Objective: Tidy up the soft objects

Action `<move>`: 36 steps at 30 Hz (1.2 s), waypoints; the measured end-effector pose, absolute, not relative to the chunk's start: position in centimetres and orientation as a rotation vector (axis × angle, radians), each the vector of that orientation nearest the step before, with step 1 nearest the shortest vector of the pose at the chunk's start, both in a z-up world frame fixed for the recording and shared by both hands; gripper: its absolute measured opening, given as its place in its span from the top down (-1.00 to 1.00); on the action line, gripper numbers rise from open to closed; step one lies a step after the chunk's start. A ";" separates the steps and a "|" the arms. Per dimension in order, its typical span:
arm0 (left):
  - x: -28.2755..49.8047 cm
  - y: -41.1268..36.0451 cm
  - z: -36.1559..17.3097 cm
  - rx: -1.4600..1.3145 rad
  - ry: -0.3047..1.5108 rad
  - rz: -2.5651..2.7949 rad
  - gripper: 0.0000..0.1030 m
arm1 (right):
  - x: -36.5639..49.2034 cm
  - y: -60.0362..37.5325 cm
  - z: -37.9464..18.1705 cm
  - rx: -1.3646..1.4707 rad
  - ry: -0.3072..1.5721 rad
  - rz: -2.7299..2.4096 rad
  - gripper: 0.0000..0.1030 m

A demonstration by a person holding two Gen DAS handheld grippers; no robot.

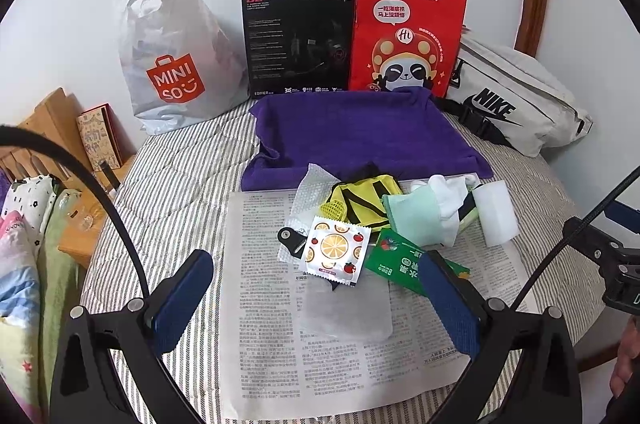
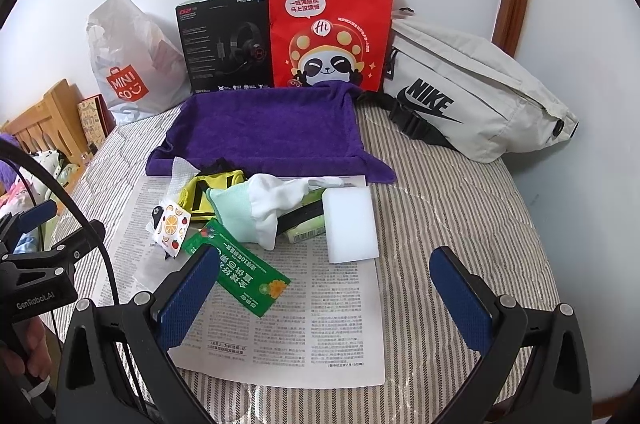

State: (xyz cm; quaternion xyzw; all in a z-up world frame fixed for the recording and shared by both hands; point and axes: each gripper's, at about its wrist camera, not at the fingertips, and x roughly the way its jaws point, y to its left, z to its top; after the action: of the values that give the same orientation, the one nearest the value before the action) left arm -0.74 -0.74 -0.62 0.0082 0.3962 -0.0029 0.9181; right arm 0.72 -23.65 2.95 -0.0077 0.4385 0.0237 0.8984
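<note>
Both tools wide, holding nothing, left tool (image 1: 316, 300) and right tool (image 2: 326, 294) above newspaper (image 2: 280, 336) on bed, where soft pile (white sock (image 2: 268, 208), sponge (image 2: 350, 226)) lies before purple towel (image 2: 264, 128).

A flat printed newspaper sheet (image 2: 280, 324) lies on the striped quilted bed (image 2: 460, 224). Along its far edge sit a yellow mesh pouch (image 2: 200, 194), a white cotton sock (image 2: 268, 204) and, rightmost, a white foam block (image 2: 350, 224). Behind them lies a purple terry towel (image 2: 264, 128).
</note>
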 end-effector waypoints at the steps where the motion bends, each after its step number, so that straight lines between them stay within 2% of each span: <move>1: -0.7 -0.7 -0.6 0.016 0.814 -0.007 -1.00 | 0.7 -23.6 3.0 -0.016 0.907 0.047 -1.00; 25: -0.3 -0.1 -0.3 0.004 0.823 -0.050 -1.00 | 1.2 -23.5 3.8 0.018 0.900 0.097 -1.00; 36: 3.0 0.7 -4.7 0.015 0.895 -0.125 -0.93 | 3.1 -24.7 2.0 0.021 0.934 0.100 -1.00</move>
State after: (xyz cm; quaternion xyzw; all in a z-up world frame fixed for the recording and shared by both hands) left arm 3.04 0.70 -4.67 0.0073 0.4322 -0.0603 0.8997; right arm 3.15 -24.69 2.01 0.0101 0.4499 0.0484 0.8917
